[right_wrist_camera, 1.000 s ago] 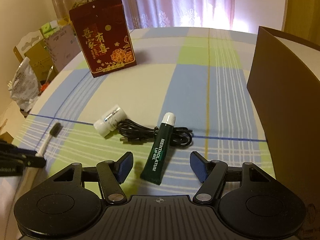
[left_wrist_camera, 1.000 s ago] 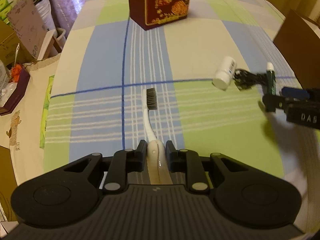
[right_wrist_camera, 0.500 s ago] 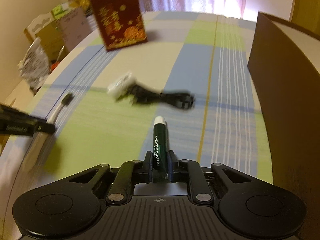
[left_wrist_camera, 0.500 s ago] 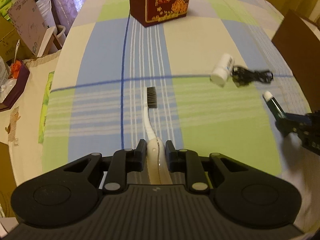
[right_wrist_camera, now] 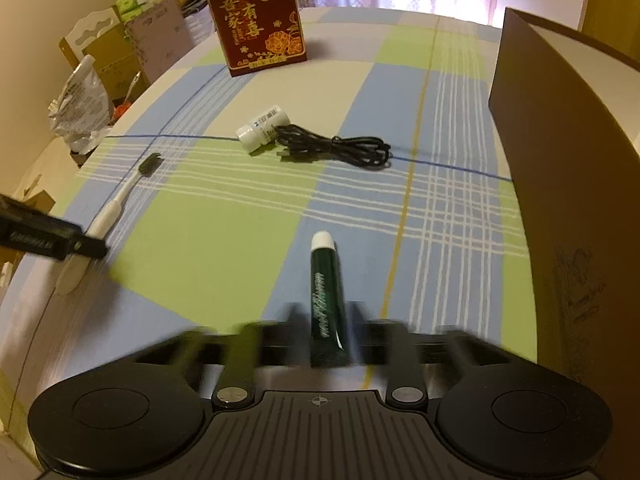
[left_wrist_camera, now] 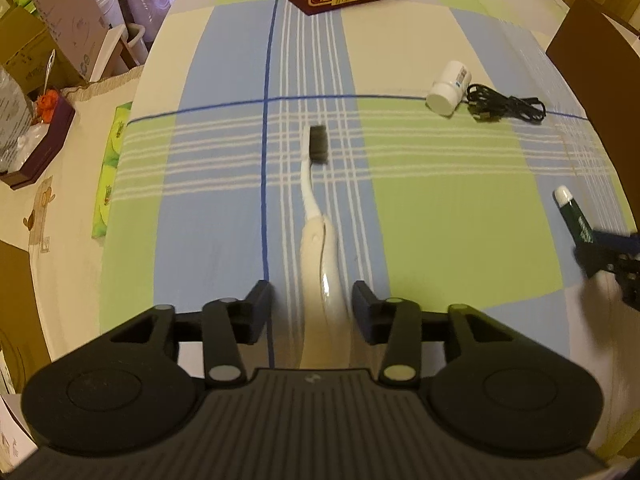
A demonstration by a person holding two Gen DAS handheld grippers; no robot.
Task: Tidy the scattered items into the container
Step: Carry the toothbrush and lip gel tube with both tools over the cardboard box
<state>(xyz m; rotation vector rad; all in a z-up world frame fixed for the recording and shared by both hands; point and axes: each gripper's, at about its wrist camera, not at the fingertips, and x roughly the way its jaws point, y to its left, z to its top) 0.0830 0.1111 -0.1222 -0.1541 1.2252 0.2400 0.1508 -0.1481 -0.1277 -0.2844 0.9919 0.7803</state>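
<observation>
The toothbrush (left_wrist_camera: 320, 240) was straddled by the wide-spread left hand-held gripper (left_wrist_camera: 313, 304); the green tube (right_wrist_camera: 326, 300) was clamped in the right hand-held gripper (right_wrist_camera: 325, 338).

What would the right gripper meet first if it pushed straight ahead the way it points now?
Probably the black cable, which lies beyond the green tube held in the right gripper; only bare tablecloth shows between. Depth is uncertain, since the gripper may pass above it.

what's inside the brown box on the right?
Can't tell. Both views show only the brown box's outer wall and rim; its interior is hidden. The right tool holds the green tube outside it.
</observation>
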